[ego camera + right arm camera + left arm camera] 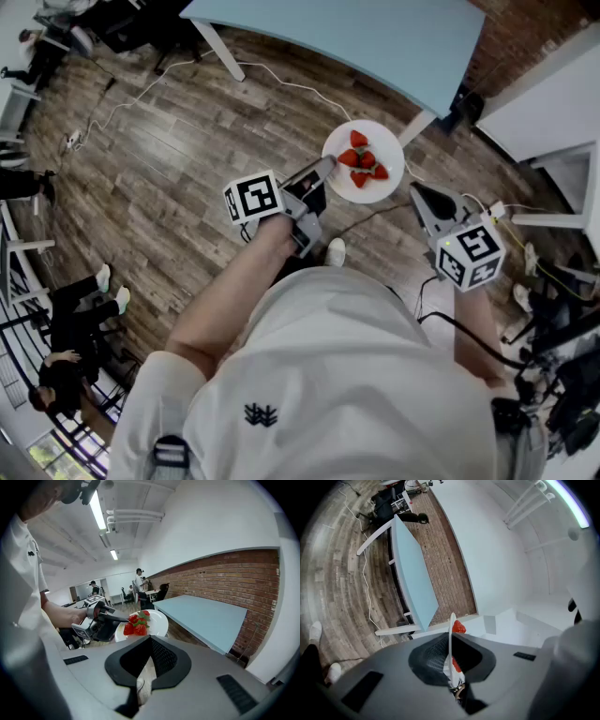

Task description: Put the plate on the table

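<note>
A white plate [390, 142] with several strawberries [362, 160] hangs above the wooden floor, in front of the light blue table [375, 37]. My left gripper [326, 168] is shut on the plate's near left rim. The left gripper view shows the plate [451, 632] edge-on between the jaws, with a strawberry [459, 627] beside it. My right gripper [420, 193] stays to the right of the plate, apart from it, jaws shut with nothing in them. From the right gripper view, the plate [158, 620] and left gripper [117, 618] lie ahead, and the table [206, 616] is to the right.
A white cable [272, 80] runs across the floor under the table. White table legs [217, 49] stand at its near corner. White furniture [553, 103] and a brick wall [506, 42] are at the right. People sit at the far left [66, 375].
</note>
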`<state>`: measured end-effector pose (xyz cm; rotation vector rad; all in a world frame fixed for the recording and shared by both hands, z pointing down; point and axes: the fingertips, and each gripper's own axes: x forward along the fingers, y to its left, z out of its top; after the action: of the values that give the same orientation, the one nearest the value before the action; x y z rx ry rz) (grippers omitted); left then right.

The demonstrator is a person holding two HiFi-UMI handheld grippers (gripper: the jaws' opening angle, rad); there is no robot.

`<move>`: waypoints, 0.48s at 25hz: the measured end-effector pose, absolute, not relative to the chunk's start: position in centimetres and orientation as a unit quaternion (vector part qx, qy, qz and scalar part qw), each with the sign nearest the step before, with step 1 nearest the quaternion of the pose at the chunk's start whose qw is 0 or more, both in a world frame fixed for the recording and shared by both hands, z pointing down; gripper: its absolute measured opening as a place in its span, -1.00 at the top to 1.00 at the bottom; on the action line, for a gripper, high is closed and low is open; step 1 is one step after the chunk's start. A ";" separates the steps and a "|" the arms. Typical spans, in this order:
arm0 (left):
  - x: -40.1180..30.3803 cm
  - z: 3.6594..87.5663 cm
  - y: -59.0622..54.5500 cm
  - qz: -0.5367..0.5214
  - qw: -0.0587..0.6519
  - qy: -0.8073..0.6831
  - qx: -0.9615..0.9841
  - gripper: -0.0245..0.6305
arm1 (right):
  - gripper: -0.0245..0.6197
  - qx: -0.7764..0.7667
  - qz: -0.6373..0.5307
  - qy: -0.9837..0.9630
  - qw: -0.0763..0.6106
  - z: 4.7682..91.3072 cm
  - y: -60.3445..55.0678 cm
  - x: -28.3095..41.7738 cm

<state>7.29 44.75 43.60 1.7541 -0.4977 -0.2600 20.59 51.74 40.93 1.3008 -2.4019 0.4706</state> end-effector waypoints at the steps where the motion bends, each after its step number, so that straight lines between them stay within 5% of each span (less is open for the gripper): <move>1: 7.2 43.5 44.8 -0.116 0.605 -0.215 0.758 0.89 | 0.90 0.461 0.167 -0.852 0.184 41.0 51.9 20.6; 12: 3.4 43.2 44.4 -0.148 0.606 -0.243 0.743 0.89 | 0.90 0.446 0.163 -0.861 0.182 41.0 51.5 18.7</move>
<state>3.45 44.44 43.17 1.7172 -0.5623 -0.3421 18.65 51.53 41.05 1.2598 -2.4296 0.4614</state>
